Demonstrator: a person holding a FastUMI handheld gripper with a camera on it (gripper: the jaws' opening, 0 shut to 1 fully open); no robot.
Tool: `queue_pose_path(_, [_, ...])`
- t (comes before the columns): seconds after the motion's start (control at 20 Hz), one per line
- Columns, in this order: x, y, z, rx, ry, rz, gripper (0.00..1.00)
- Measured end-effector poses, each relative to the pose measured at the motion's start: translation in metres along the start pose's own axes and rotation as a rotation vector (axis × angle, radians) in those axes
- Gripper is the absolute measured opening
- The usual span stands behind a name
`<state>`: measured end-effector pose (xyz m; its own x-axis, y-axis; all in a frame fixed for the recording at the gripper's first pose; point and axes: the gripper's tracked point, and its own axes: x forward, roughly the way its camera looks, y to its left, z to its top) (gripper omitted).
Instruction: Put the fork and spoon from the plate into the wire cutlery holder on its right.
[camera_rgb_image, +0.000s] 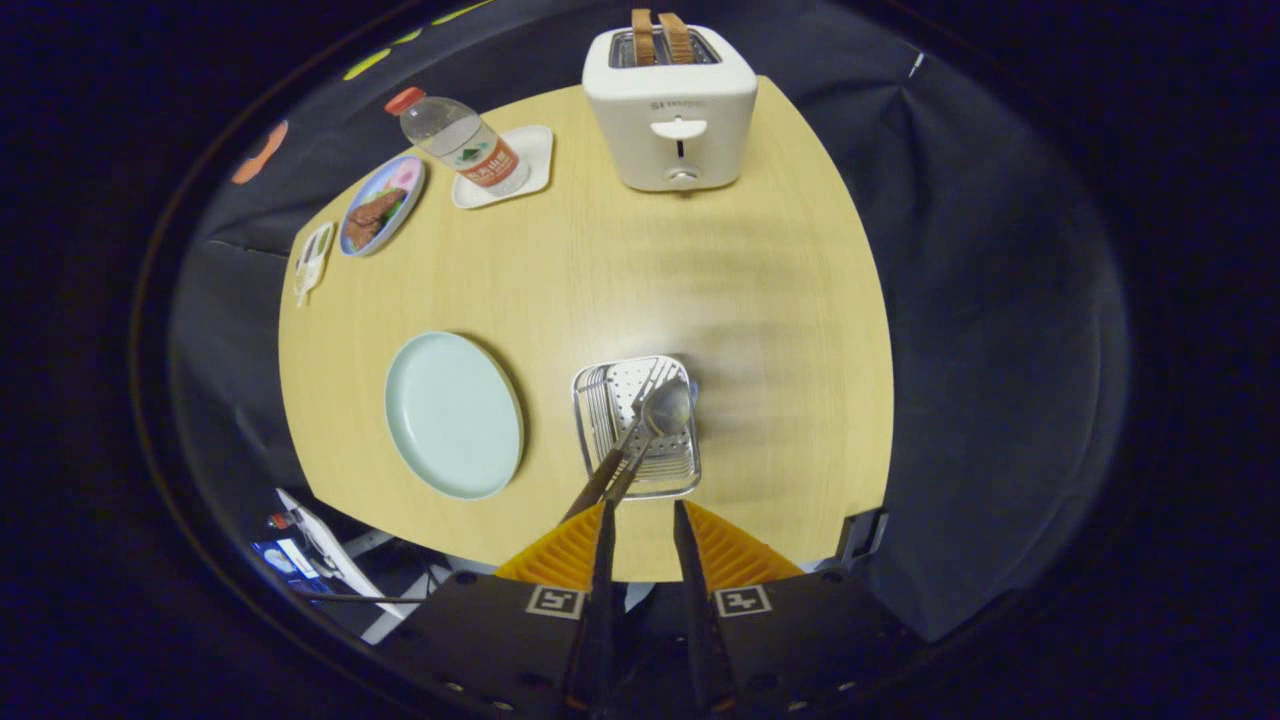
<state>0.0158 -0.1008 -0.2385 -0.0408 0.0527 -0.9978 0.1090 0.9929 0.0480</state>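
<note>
plate (453, 415): pale green, nothing on it, ahead of the fingers and to their left.
fork (640, 400) and spoon (667, 408): both stand in the wire cutlery holder (636, 428), heads up, handles leaning back toward the left finger.
wire cutlery holder: shiny, just ahead of the fingers, right of the plate.
gripper (645, 510): fingers apart, gripping nothing; the handles end by the left fingertip.
table (780, 300): light wood.
far off: a food dish (382, 205), a water bottle (459, 142) on a white tray (520, 165), then a white toaster (670, 105) with bread (660, 37).
</note>
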Motion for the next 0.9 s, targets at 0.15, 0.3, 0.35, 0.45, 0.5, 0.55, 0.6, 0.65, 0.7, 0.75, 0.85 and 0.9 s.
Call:
queue_pose_path(0.15, [-0.01, 0.001, 0.009, -0.022, -0.075, 0.002, 0.56])
queue_pose_path(0.3, [-0.023, 0.008, 0.018, -0.045, -0.176, 0.015, 0.79])
queue_pose_path(0.35, [-0.029, 0.012, 0.022, -0.065, -0.22, 0.019, 0.83])
queue_pose_path(0.45, [-0.041, 0.022, 0.027, -0.102, -0.309, 0.028, 0.88])
queue_pose_path(0.5, [-0.048, 0.027, 0.029, -0.113, -0.356, 0.033, 0.91])
queue_pose_path(0.55, [-0.055, 0.034, 0.032, -0.118, -0.408, 0.046, 0.91])
queue_pose_path(0.6, [-0.063, 0.04, 0.034, -0.124, -0.458, 0.062, 0.92])
queue_pose_path(0.65, [-0.071, 0.044, 0.034, -0.131, -0.507, 0.069, 0.92])
queue_pose_path(0.7, [-0.079, 0.047, 0.036, -0.137, -0.557, 0.071, 0.93])
queue_pose_path(0.75, [-0.09, 0.048, 0.035, -0.143, -0.61, 0.072, 0.93])
queue_pose_path(0.85, [-0.115, 0.057, 0.037, -0.153, -0.725, 0.079, 0.94])
queue_pose_path(0.9, [-0.131, 0.06, 0.039, -0.158, -0.792, 0.081, 0.94])
